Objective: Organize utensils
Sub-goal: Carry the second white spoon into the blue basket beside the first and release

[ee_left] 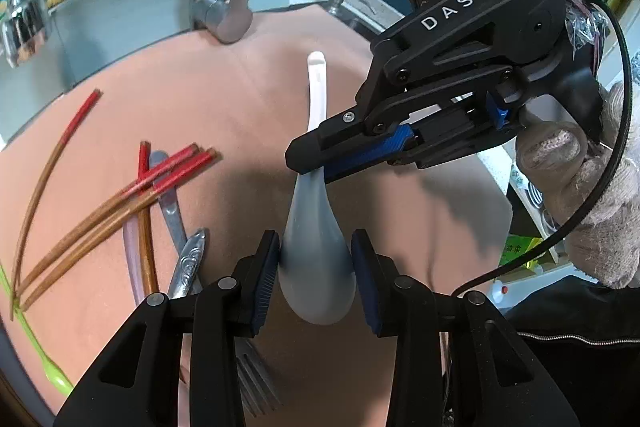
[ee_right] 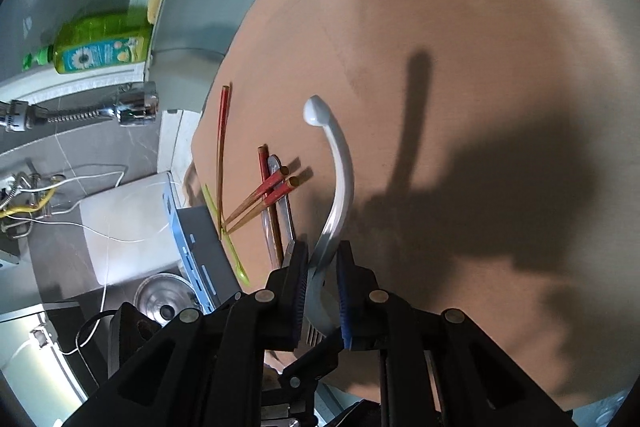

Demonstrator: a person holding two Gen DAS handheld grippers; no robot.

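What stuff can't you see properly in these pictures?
- Fork: left wrist view, handle hidden behind the left gripper.
- White spoon: right wrist view, bowl covered by the right gripper.
- Clear-handled utensil: both views, buried under the chopsticks.
- Green spoon: left wrist view, cut off by the edge.

Both tools are matte black with blue ribbed pads (ee_left: 266, 275) — round silver rivets sit at the finger joints. The right gripper (ee_left: 308, 163) carries white "DAS" lettering, small screws, a green light and a thin black cable (ee_left: 624, 99). A beige knitted glove (ee_left: 592, 195) covers the hand.
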